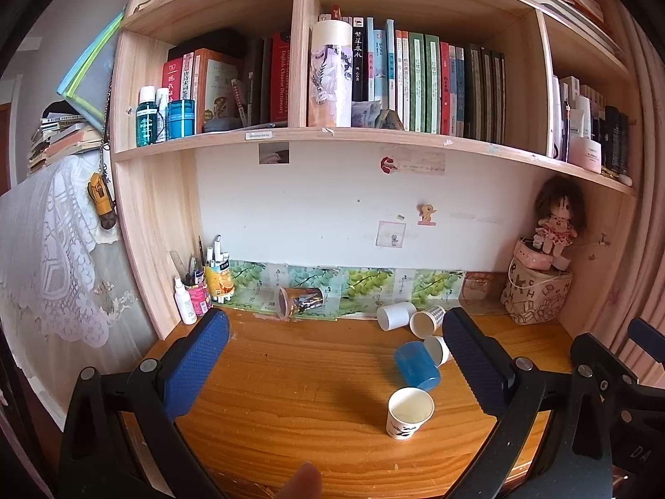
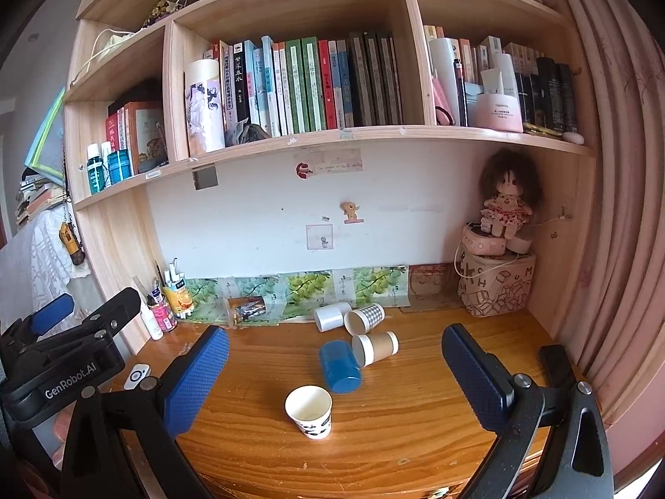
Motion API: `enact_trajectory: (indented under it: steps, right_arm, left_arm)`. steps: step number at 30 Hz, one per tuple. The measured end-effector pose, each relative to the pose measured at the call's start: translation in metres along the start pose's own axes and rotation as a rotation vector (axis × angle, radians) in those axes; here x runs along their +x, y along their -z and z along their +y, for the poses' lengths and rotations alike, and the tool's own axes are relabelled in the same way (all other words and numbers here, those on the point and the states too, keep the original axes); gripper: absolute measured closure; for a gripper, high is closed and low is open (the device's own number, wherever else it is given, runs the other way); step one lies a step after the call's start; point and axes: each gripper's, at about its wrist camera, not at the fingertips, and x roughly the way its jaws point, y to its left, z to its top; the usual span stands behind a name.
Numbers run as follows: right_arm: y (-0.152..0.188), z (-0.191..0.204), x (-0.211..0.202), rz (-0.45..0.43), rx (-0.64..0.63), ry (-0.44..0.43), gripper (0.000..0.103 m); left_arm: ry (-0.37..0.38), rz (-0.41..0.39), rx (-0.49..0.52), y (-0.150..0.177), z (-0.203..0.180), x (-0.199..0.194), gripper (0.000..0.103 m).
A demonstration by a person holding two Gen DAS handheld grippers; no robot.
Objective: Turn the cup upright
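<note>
Item 1. We recorded the left gripper (image 1: 334, 357) held above the wooden desk (image 1: 291, 395), its blue pads (image 1: 195, 364) spread wide and gripping nothing.

Item 2. We recorded the right gripper (image 2: 334, 370) in the same condition, pads (image 2: 474, 374) spread wide apart and empty. The left gripper's body showed at nine o'clock in the right wrist view.

Item 3. We listed one white paper cup with a panda print (image 2: 309, 411), standing upright with its mouth open to the top, near the front of the desk, at six o'clock from the other cups.

Item 4. We listed a blue plastic cup (image 2: 338, 366) lying on its side, just beyond the panda cup at about one o'clock from it.

Item 5. We listed a brown-sleeved paper cup (image 2: 374, 347) on its side, touching the blue cup at the blue cup's two o'clock, its mouth facing left.

Item 6. We listed a checked paper cup (image 2: 365, 318) on its side, farther back, and a plain white cup (image 2: 330, 316) on its side just beside it at nine o'clock.

Item 7. We listed a clear cup (image 2: 245, 310) with dark contents lying against the grape-print panels (image 2: 307, 287) at the wall.

Item 8. We noted a pen holder (image 2: 176, 299) at the desk's ten o'clock corner, a doll (image 2: 507, 203) seated on a printed bag (image 2: 494, 291) at two o'clock, and bookshelves (image 2: 291, 137) at twelve o'clock.
</note>
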Motion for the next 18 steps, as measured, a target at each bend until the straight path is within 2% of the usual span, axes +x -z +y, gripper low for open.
enact_trajectory:
  steps: [18]
  right_arm:
    - [0.0019,0.0056,0.0085,0.042,-0.001,0.010,0.000]
  left_arm:
    - [0.023,0.020,0.019,-0.0007,0.0017,0.0072,0.000]
